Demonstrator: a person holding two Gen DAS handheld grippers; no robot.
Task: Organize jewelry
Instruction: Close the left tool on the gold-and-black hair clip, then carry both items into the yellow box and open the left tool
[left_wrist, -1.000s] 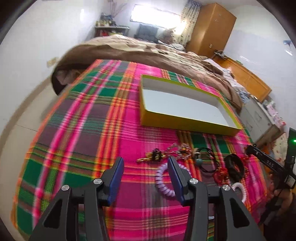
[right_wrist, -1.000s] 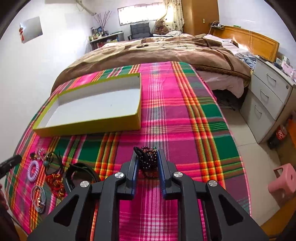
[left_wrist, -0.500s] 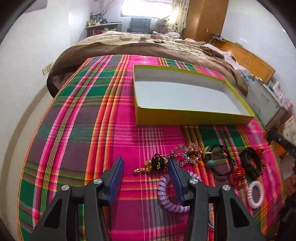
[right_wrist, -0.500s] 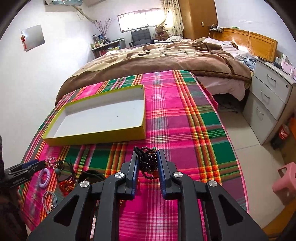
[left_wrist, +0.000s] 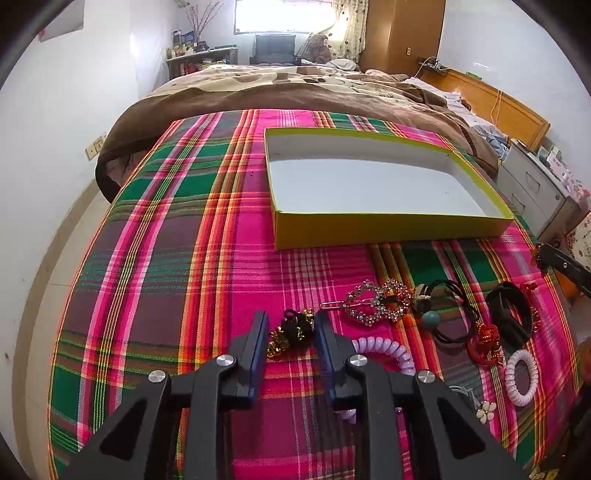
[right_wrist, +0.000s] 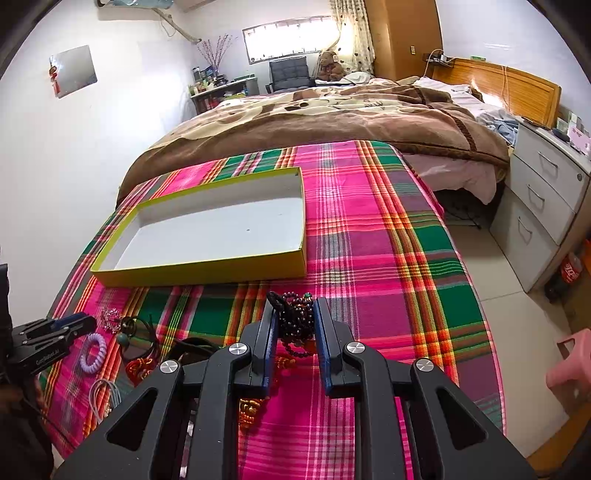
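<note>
Left wrist view, nearest: my left gripper (left_wrist: 290, 334) has its jaws closing around a black-and-gold bell charm (left_wrist: 290, 332) lying on the plaid cloth (left_wrist: 166, 240). The charm sits between the pads; whether they press on it yet I cannot tell. Its long axis runs slantwise, gold bells toward the lower left, black knot toward the upper right.

Only this view shows the pile clearly: a lilac spiral tie (left_wrist: 384, 350) just beside my right-hand finger, a rhinestone clip (left_wrist: 376, 302) beyond it with its long axis across the picture, then a black cord with a teal bead (left_wrist: 430, 319), a red knot charm (left_wrist: 487, 341), a black band (left_wrist: 511, 314) and a white spiral tie (left_wrist: 521, 373).

Right wrist view, nearest: my right gripper (right_wrist: 295, 321) is clamped narrowly on a dark beaded bracelet (right_wrist: 293, 319), bunched, strands running along the fingers, lifted clear of the cloth. The left view shows only the tip of this gripper at its right edge.

Farther: the yellow tray (right_wrist: 199, 275) lies flat, white inside, long axis across the bed, well apart from both grippers. Beyond it, a brown blanket (right_wrist: 332, 122).
</note>
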